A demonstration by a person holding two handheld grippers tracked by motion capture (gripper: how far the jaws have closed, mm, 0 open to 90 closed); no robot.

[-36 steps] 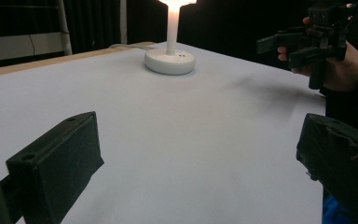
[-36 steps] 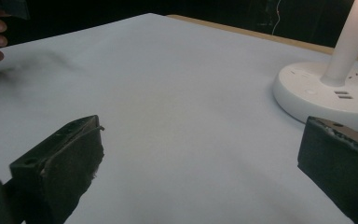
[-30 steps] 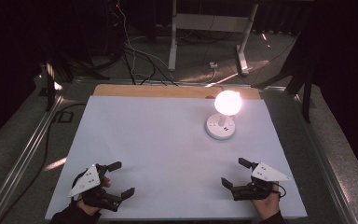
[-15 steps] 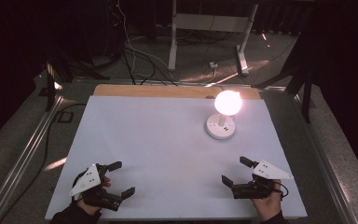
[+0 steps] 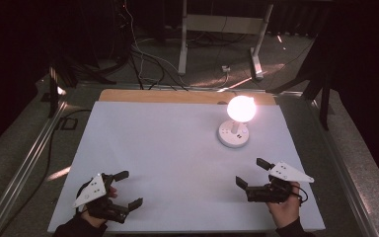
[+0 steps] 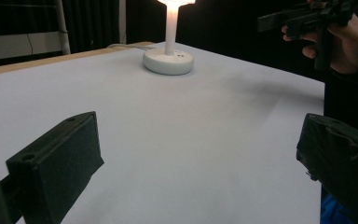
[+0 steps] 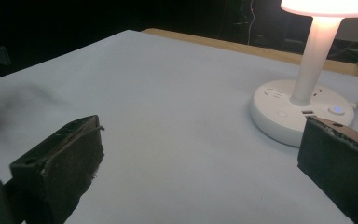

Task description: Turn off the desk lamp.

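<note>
Your lamp [image 5: 236, 123] stands upright, stem vertical, shade on top. Both your left gripper [image 5: 128, 188] and right gripper [image 5: 251, 173] are spread wide, holding nothing.

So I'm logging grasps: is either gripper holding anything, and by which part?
Nothing is held. The left gripper and right gripper are both open, apart from the lamp.

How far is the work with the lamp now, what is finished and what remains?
Already done, by the look of it: the lamp is lit, its shade glowing and a blue light showing on its base. In hand: nothing. The left claw and the right claw are both open, near the front edge of the white table, apart from the lamp. Left: any reach to the lamp has not begun.
</note>
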